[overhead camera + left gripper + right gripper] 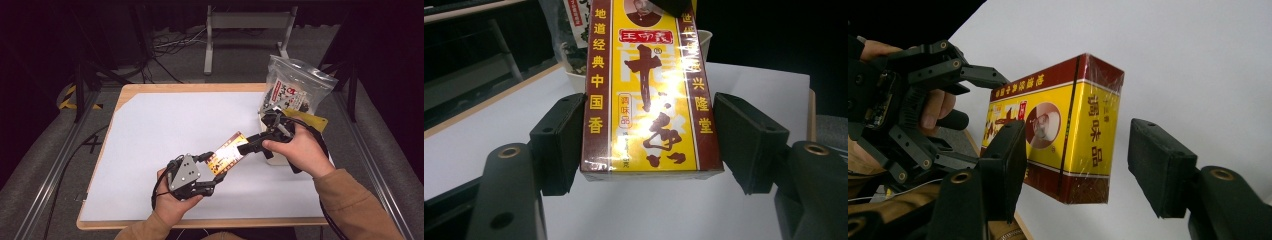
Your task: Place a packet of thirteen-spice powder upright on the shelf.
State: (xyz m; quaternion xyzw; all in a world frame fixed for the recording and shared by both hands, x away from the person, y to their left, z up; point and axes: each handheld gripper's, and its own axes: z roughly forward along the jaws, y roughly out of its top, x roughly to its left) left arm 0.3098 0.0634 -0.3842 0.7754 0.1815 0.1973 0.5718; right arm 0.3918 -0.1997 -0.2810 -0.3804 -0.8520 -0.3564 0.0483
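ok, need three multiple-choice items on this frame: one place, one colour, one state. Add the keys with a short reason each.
1. Where does the clear bag sit on the table?
A. far right corner
B. near left corner
C. middle of the white sheet

2. What colours is the box?
A. blue and white
B. yellow and dark red
C. green and black

3. How do the jaws of the right gripper stand?
A. shut on the bag
B. shut, empty
C. open about the box's end

Keys:
1 A: the high view shows it at the far right edge.
2 B: both gripper views show those colours.
3 C: the right gripper view shows a gap between the box and one pad.
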